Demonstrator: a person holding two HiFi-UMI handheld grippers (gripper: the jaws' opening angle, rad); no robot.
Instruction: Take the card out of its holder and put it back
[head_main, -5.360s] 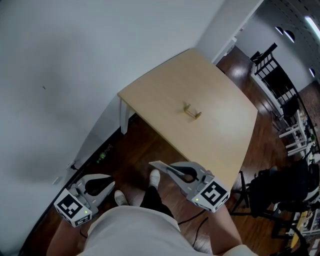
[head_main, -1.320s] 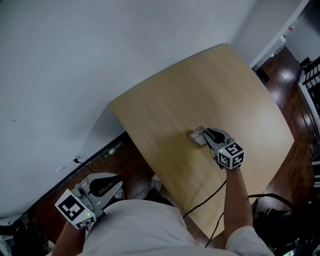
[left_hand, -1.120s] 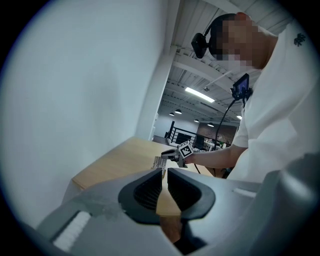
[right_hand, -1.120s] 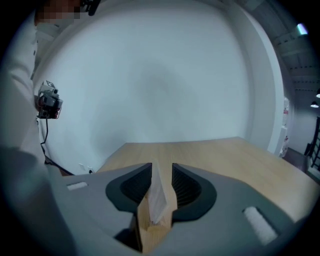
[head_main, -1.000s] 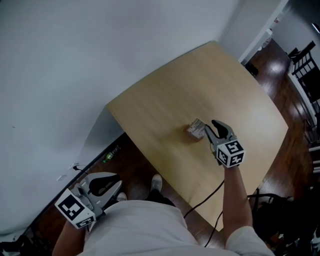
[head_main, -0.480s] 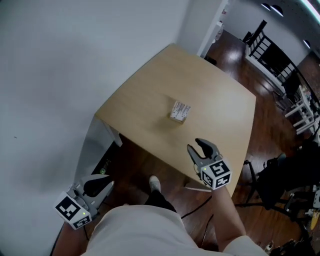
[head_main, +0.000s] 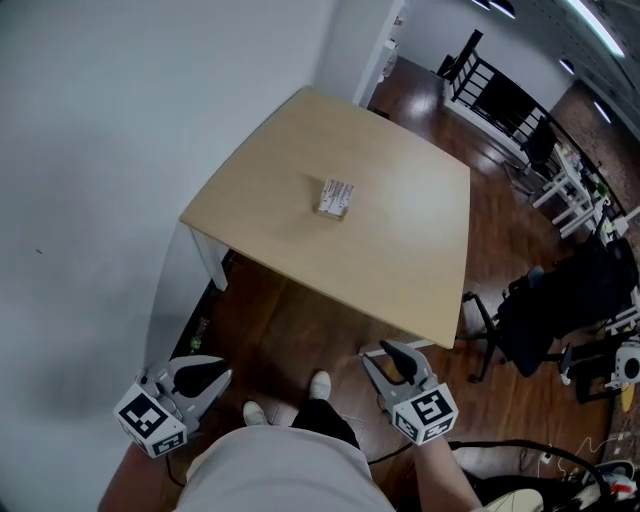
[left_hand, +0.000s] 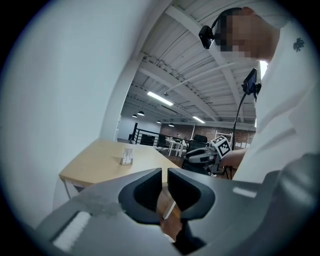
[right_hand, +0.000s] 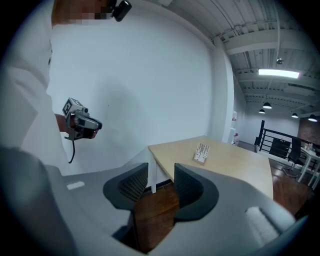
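The white card stands in its small holder (head_main: 336, 197) near the middle of the light wooden table (head_main: 400, 250); it also shows as a holder (left_hand: 126, 156) and a holder (right_hand: 201, 152) in the two gripper views. My right gripper (head_main: 385, 352) hangs off the table's near edge, above the floor. Its jaws have just been opening and nothing is between them (right_hand: 161, 172). My left gripper (head_main: 205, 378) stays low at the left by the wall, its jaws drawn to a thin slit with nothing in them (left_hand: 164, 172). Both grippers are far from the card.
A white wall runs along the table's left side. Dark wooden floor (head_main: 290, 320) lies between me and the table, with my shoes (head_main: 320, 384) on it. A black chair (head_main: 560, 300) stands right of the table, a black railing (head_main: 495, 95) behind it.
The right gripper has left the card holder and come back off the table to beside my body, its jaws wider apart. I have stepped back from the table. The left gripper shifted only slightly.
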